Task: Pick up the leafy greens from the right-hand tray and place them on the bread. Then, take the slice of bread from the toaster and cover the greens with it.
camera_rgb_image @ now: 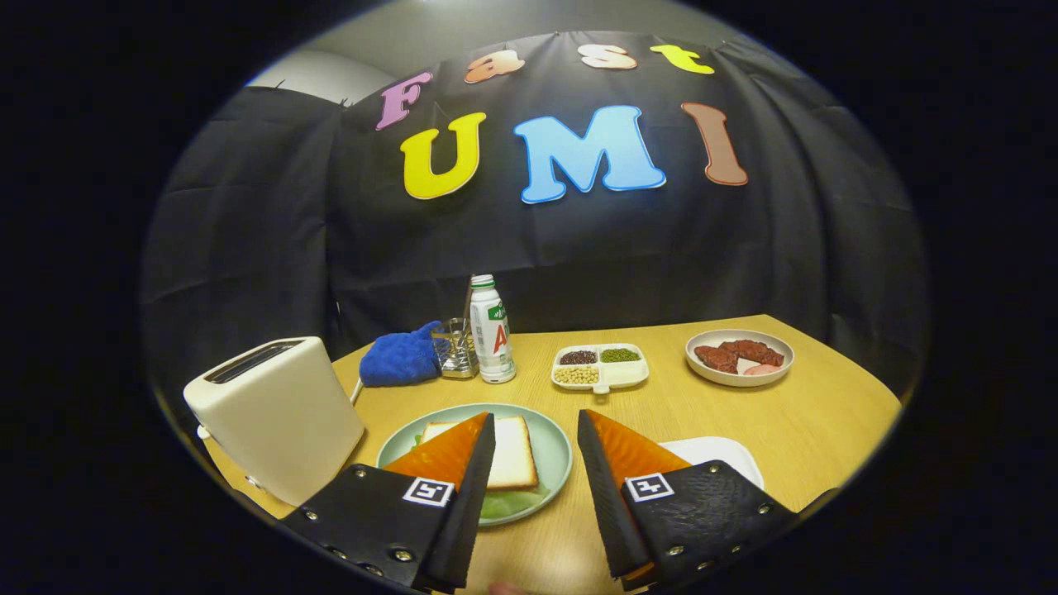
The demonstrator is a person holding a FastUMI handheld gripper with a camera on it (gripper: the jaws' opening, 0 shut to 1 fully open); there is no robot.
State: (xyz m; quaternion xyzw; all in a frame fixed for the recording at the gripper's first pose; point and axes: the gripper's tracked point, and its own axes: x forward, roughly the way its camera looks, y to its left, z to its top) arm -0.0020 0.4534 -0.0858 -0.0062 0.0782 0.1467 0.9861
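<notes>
Wooden table (810, 413); gripper (536, 426) spread wide, seemingly empty, over bread (511, 453) covering greens (504, 502)

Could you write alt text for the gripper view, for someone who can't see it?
An open, empty gripper hovers over a wooden table, just ahead of it a green plate with a bread slice lying on leafy greens. A cream toaster stands beside the plate.

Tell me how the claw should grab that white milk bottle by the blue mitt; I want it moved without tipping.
Grip the bottle around its straight middle, coming level from the plate side. It stands upright and tall, with a wire holder close beside it, so that front face looks freest. The claw is open, holding nothing.
</notes>
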